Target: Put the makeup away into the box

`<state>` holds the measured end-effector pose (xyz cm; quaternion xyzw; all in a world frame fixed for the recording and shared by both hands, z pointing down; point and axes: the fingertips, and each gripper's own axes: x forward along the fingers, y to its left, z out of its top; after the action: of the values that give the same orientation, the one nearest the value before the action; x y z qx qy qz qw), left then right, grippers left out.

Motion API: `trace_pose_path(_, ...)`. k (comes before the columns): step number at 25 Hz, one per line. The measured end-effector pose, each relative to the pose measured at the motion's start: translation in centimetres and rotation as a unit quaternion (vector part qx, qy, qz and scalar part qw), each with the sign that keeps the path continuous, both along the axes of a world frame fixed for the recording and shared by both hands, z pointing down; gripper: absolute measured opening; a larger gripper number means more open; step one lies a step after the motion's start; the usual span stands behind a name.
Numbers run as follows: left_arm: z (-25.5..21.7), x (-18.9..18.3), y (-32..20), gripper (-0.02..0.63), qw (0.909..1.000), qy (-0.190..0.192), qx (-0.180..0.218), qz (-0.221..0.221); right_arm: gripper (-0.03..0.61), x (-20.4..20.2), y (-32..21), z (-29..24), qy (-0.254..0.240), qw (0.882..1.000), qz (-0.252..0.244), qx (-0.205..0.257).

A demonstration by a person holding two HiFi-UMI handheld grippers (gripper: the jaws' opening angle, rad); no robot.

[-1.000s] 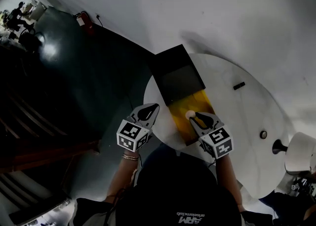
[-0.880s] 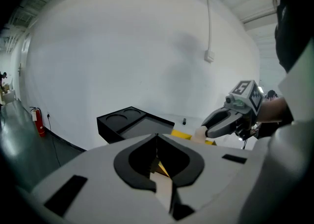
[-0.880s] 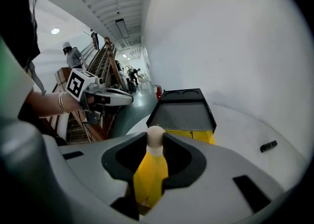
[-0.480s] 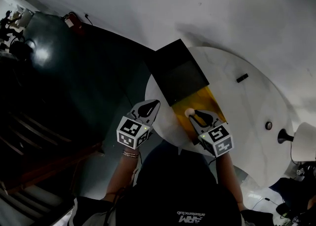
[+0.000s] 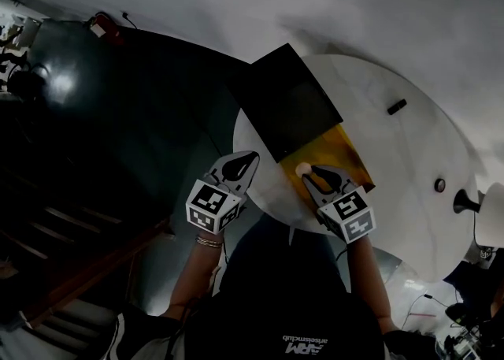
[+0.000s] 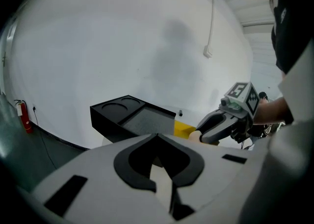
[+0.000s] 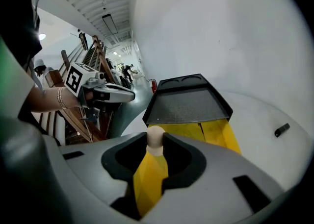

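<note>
On the round white table stands the box, with a black lid part and a yellow inside. My right gripper is shut on a small beige makeup sponge and holds it at the near end of the yellow inside. The sponge sticks out at the fingertips. To the left of the box, my left gripper is shut and empty, over the table's near-left edge. The left gripper view shows the black lid part ahead and the right gripper to the right.
A small black stick-shaped item lies at the far side of the table. A small round item and a black object sit at the right edge. Dark floor and a staircase lie to the left.
Both grippers have sunk a little and come closer to the box. The sponge stays in the right gripper. The head view has shifted, so the table sits further right.
</note>
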<state>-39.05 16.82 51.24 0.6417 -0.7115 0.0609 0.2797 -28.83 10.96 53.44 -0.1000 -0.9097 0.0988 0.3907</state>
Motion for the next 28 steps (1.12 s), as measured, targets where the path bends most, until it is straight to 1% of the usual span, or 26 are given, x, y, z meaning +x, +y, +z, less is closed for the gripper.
trace_pose_path(7,1.1,-0.3,-0.6,0.018,0.9999,0.012,-0.006,0.009,0.119,-0.5,0.3,1.6,0.01,1.0,-0.004,-0.003)
trace_pose_path(12,1.2,-0.2,-0.9,0.018,0.9997,0.014,-0.004,0.019,0.12,-1.2,0.4,2.1,0.016,1.0,-0.009,0.013)
trace_pose_path(17,1.9,0.2,-0.8,0.018,0.9997,0.019,-0.002,0.016,0.121,-0.7,0.7,3.4,0.033,0.999,-0.011,0.014)
trace_pose_path(23,2.1,0.2,-0.2,0.018,0.9997,0.024,-0.003,0.008,0.127,-0.3,0.8,4.6,0.047,0.999,0.005,0.009)
trace_pose_path(26,2.1,0.2,0.2,0.018,0.9997,0.026,-0.001,0.002,0.145,-0.5,0.8,4.7,0.053,0.998,0.011,0.013)
trace_pose_path(28,2.0,0.2,0.3,0.018,0.9997,0.025,0.0,0.002,0.17,-0.8,1.0,4.4,0.05,0.999,0.012,0.013)
